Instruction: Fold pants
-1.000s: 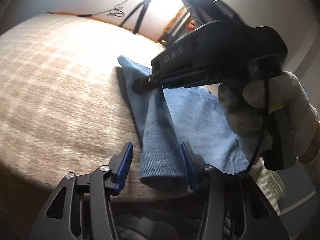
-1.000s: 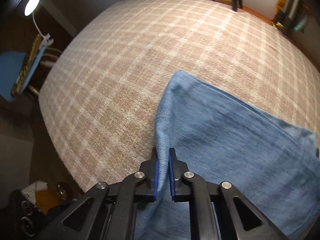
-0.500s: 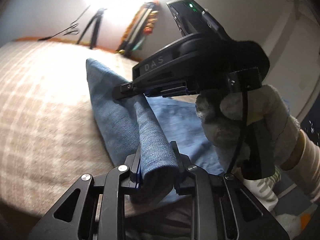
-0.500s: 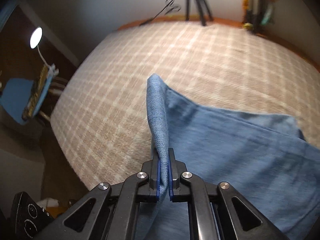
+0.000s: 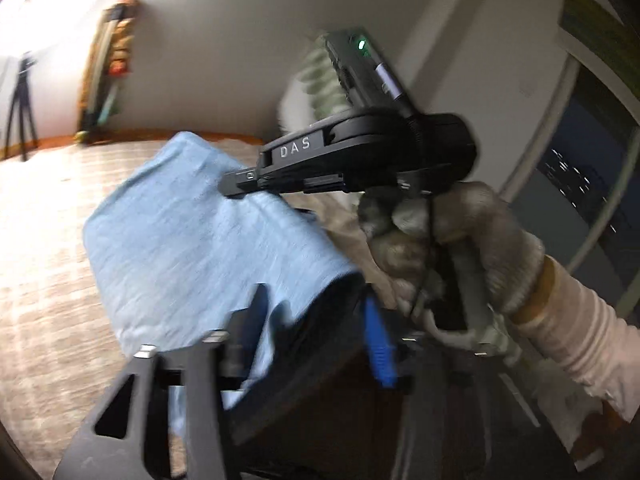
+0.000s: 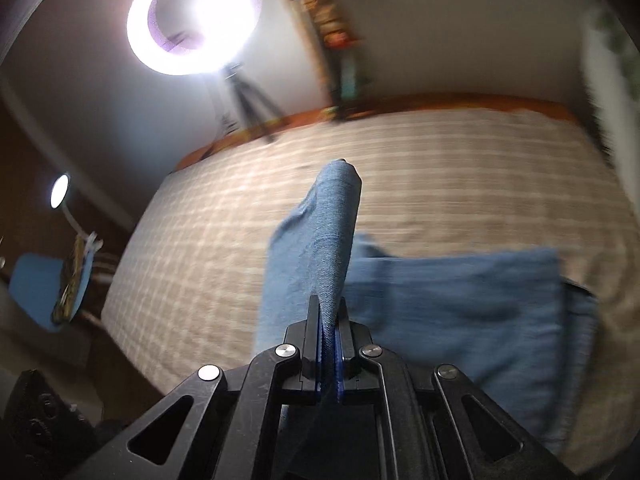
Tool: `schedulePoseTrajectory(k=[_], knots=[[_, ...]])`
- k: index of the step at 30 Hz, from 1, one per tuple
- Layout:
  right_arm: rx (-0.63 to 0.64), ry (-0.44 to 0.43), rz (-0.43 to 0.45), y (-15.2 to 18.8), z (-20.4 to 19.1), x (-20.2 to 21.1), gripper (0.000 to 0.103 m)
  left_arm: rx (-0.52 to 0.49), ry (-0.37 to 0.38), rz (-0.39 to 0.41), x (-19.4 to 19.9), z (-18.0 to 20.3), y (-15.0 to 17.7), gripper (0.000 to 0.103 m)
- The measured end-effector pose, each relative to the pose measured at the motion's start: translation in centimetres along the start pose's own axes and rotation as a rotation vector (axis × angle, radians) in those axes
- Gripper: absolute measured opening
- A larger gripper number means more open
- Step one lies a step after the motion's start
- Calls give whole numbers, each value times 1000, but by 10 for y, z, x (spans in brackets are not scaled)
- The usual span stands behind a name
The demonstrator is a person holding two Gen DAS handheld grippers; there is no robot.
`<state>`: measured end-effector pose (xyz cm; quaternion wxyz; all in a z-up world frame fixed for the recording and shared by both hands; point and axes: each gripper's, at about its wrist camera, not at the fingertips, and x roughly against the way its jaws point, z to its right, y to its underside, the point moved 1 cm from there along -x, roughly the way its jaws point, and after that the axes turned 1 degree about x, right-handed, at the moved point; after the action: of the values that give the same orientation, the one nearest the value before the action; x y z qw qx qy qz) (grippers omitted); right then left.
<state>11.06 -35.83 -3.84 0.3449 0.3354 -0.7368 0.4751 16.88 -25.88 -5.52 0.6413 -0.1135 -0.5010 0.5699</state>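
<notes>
Blue denim pants [image 6: 440,300] lie partly on a beige checked bed [image 6: 240,220]. My right gripper [image 6: 329,336] is shut on a raised fold of the pants that stands up in front of it. In the left wrist view the lifted cloth [image 5: 192,232] drapes over my left gripper [image 5: 316,320], whose fingers stand apart with the cloth between them; blur hides whether they pinch it. The right gripper's black body [image 5: 360,160], held by a gloved hand, touches the cloth's top edge.
A bright ring light on a tripod [image 6: 192,16] stands beyond the bed. A shelf of things [image 6: 332,40] leans on the far wall. A blue chair [image 6: 36,288] and a small lamp [image 6: 59,196] are left of the bed. A door frame [image 5: 560,140] is at right.
Both grippers have lifted the pants edge up off the bed and swung it over toward the far side. The left fingers look wider apart than half a second ago.
</notes>
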Motion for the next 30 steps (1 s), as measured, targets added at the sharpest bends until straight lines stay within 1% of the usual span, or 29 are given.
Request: schedulePoseTrajectory(k=[2,3,5,7,9,12,13,16,20,24,27,30], knots=[[-31,25,14,5,24,12,2,-15,19,-7,3,5,4,54],[-44,41,18,8,36,16,2,-27,2,-10,6,2,5,54],[-72,64,25,15,58,23,2,-53,-53,-8,12,-4,12,54],[-94,96,35,22,80,28,2,-60,-131,-24,12,-23,14,54],[-125,109,38,28,102,32,2,-33,-197,-45,7,-43,16,54],[-149,128,38,36,131,33,2,36,-222,-84,4,-62,24,54],[-145,142,36,38,137,31,2,43,-230,-92,-1,-67,22,54],[-166,140,32,45,150,24,2,24,-247,-123,-15,-64,30,54],[-147,168,22,51,157,10,2,-44,-279,-165,-37,-49,42,54],[-152,158,20,59,164,4,2,-80,-295,-199,-53,-41,40,54],[-141,165,16,61,164,1,2,-85,-305,-228,-61,-43,40,54],[-158,161,25,65,164,4,2,-65,-307,-226,-61,-47,37,54]])
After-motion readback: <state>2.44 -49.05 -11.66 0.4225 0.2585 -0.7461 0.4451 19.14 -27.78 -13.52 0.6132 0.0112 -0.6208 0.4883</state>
